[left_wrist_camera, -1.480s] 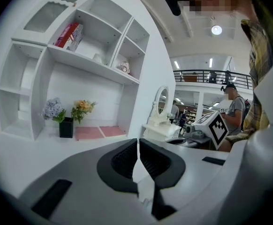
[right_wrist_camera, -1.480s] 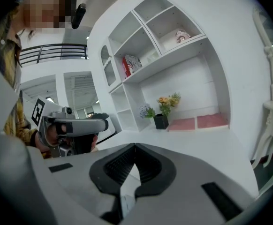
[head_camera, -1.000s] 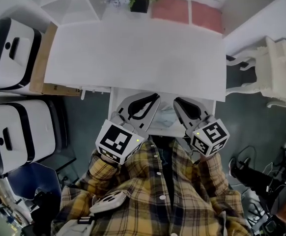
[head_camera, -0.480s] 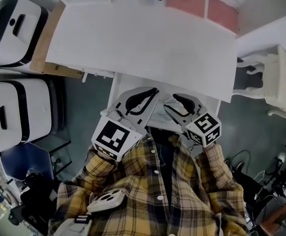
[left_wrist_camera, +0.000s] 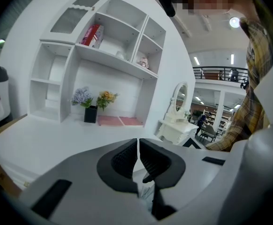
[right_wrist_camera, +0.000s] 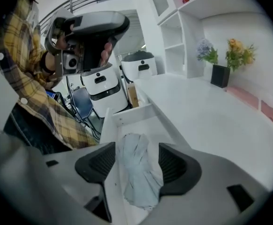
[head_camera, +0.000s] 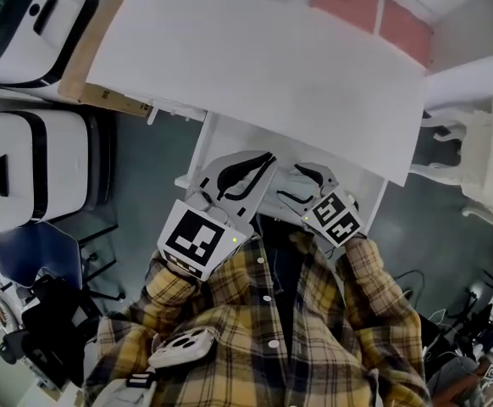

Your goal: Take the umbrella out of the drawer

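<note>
White desk (right_wrist_camera: pixel 211 118) w/ flower pot (right_wrist_camera: pixel 219 75), open drawer (right_wrist_camera: pixel 127 118) w/ umbrella (right_wrist_camera: pixel 137 168)

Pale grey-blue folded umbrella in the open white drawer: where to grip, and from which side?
Grip the pale grey-blue folded umbrella across the middle of its bundle, coming from above. It lies flat and lengthwise in the open white drawer, whose walls would likely block a side approach. The right gripper has just been opening its jaws; the umbrella shows between them, not yet pinched.

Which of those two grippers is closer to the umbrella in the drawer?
The right. The right gripper dips into the drawer, its fingers just opened astride the umbrella, not pressing it. The left gripper, fingers together, hangs higher, over the drawer's left side.
</note>
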The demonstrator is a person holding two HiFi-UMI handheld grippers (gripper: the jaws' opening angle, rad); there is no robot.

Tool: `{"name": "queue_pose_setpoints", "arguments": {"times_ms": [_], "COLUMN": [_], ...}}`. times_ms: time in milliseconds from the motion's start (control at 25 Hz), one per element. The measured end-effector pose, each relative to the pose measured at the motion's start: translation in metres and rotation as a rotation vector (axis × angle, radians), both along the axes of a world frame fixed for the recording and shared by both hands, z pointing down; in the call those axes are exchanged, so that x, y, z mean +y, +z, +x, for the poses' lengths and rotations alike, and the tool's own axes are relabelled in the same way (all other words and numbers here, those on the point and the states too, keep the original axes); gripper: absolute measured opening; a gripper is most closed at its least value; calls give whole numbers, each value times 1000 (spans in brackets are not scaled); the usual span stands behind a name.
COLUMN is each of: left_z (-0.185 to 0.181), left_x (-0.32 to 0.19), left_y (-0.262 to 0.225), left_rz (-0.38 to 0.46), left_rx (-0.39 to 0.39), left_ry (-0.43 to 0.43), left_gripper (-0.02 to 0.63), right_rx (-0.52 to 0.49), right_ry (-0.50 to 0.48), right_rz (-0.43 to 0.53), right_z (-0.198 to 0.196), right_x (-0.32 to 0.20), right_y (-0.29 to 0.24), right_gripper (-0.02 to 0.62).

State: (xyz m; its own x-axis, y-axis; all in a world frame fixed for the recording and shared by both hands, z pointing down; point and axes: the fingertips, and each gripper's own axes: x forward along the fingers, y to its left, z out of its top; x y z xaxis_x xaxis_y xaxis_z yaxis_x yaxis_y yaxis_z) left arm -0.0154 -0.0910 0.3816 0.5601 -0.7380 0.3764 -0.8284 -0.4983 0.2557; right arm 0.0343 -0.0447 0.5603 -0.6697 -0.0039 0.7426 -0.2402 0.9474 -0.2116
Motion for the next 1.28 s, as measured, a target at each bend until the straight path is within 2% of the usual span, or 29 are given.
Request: {"name": "queue_pose_setpoints", "arguments": {"times_ms": [280,560,840,1120,1280], "left_z": [-8,-25,-33,-42,-44], "left_x": [6,16,21,26,27], "left_y": [9,25,33,43,46], "left_rz": [-17,-60,-78,-109,-124], "left_rx": [9,20,30,29,37], "left_ry": [-57,-120,-152,-179,-189], "left_gripper": [34,34,34,34,34], "right_rx": [92,235,309,357,372], "right_ry": [-130,-300,-413,-449,-441], "right_rz": [-56,-29,-30,-79,-67], "right_z": [-2,-6,-5,-6,-7], "right_x": [16,22,29,37,38], "right_y": [49,96,126,147,152], "right_gripper": [313,324,324,328,327]}}
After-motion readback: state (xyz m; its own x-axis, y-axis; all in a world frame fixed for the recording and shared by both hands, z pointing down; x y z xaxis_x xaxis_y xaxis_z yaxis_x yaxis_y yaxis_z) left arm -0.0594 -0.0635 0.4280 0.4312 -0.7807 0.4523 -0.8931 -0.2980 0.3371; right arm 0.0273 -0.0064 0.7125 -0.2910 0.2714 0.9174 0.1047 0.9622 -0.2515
